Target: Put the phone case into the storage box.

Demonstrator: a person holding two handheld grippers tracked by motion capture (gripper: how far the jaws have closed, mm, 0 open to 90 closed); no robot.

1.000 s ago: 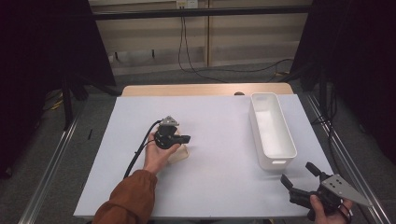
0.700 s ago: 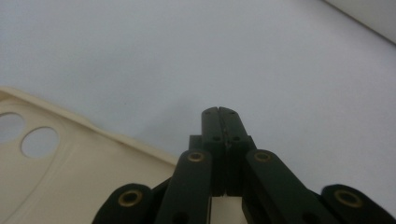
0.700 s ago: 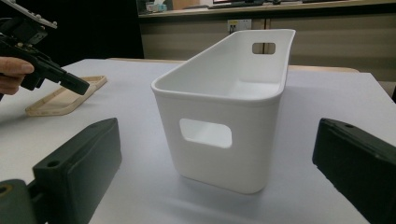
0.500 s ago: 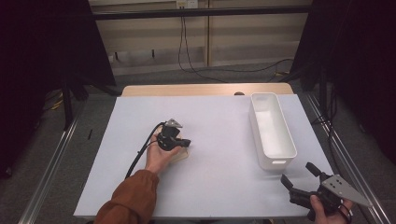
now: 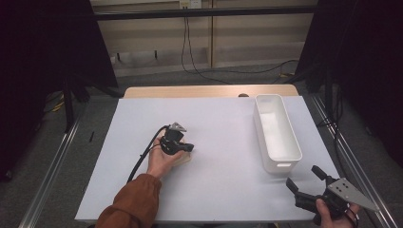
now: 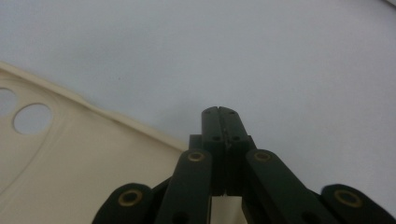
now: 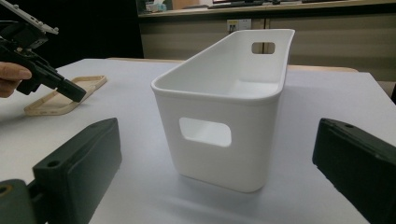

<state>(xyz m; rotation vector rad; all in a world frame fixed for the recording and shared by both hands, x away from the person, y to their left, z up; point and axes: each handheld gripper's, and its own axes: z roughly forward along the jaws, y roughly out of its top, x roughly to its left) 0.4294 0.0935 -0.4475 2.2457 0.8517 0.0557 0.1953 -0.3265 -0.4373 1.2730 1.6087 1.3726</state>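
Nearest us in the high view, our right gripper (image 5: 307, 178) hangs off the table's (image 5: 228, 142) near right corner, jaws spread wide with nothing between them. Our left gripper (image 5: 190, 148) sits mid-table left of centre, tips down on the beige phone case (image 5: 183, 157), which lies flat on the white sheet. The left gripper view adds what the high view hides: the jaws are pressed fully together, nothing pinched, tips just past the phone case (image 6: 70, 172) edge, camera cutout hole visible at left. The right gripper view gives the side-on look: white bin (image 7: 224, 112) stands upright just ahead between the jaws, slot handles in both end walls, with the left gripper (image 7: 77, 93) and phone case (image 7: 63, 98) farther off at left. Bin (image 5: 275, 133) hugs the right table edge; wide bare sheet lies between it and the case.
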